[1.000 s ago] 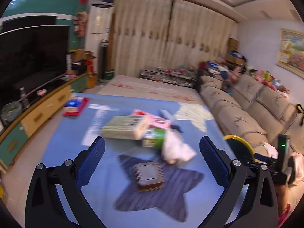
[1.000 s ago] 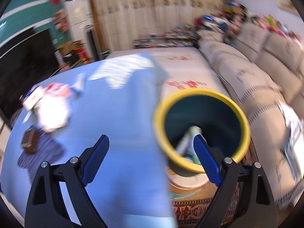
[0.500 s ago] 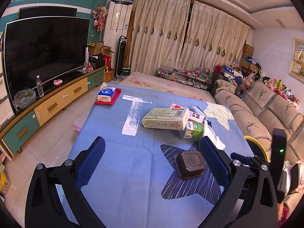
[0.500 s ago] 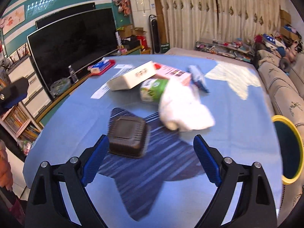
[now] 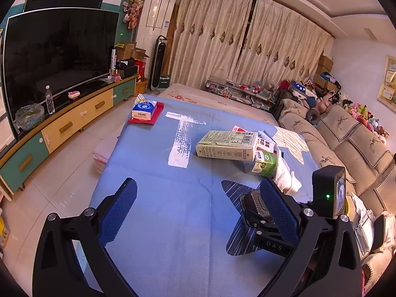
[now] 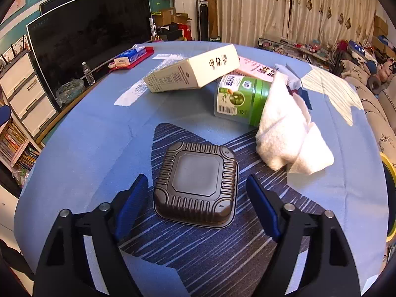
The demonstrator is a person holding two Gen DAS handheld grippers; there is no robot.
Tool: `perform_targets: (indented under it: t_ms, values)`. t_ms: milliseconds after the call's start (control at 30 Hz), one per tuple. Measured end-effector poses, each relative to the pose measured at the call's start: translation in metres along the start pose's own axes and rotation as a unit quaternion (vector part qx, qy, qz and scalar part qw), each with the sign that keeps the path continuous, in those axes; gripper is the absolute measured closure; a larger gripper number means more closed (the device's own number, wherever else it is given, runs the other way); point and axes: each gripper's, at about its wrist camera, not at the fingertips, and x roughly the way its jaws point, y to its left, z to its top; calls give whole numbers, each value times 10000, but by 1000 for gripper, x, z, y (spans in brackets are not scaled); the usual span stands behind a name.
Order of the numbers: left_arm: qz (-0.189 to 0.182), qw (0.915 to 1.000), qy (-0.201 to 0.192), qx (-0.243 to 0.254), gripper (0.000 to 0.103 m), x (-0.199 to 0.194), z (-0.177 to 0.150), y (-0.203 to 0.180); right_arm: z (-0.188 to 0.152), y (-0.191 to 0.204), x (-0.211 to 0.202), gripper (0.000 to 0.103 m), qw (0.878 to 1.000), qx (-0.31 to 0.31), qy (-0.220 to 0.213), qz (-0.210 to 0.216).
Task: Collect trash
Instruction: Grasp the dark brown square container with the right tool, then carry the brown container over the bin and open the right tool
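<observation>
The right gripper (image 6: 196, 198) straddles the upturned dark plastic tray (image 6: 196, 183) with jaws apart, seemingly lined up to pinch it; the left gripper (image 5: 198, 209) waits with jaws apart (nothing held). The blue tablecloth (image 6: 86, 133) also bears a carton (image 6: 193, 71), in a curtained living room.

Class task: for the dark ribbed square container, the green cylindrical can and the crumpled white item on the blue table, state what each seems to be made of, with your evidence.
Dark ribbed square container: likely thin moulded plastic, with crisp ribs and a dull sheen.
Green cylindrical can: glossy printed label; the body under it could be metal or plastic.
Crumpled white item: soft, matte and fuzzy, probably cloth or thick tissue.
</observation>
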Motion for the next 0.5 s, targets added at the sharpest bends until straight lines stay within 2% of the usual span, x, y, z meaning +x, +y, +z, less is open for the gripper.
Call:
perform_targets:
  t_ms: [33, 67, 100, 367, 500]
  values:
    - [-7, 10000, 17, 6, 5, 2, 0, 0, 0, -1, 2, 39, 10000, 17, 25, 1]
    - [-13, 10000, 35, 14, 5, 3, 0, 0, 0, -2, 0, 40, 10000, 46, -23, 25]
    - [-22, 10000, 54, 23, 5, 5, -1, -1, -1, -4, -2, 47, 10000, 58, -56, 48]
    - [-107, 9997, 208, 53, 5, 22, 0, -3, 5, -16, -31, 46, 9989, 180, -288, 310]
    - [-230, 9993, 291, 92, 5, 33, 3, -5, 10, -34, -52, 46, 9980, 318, -523, 155]
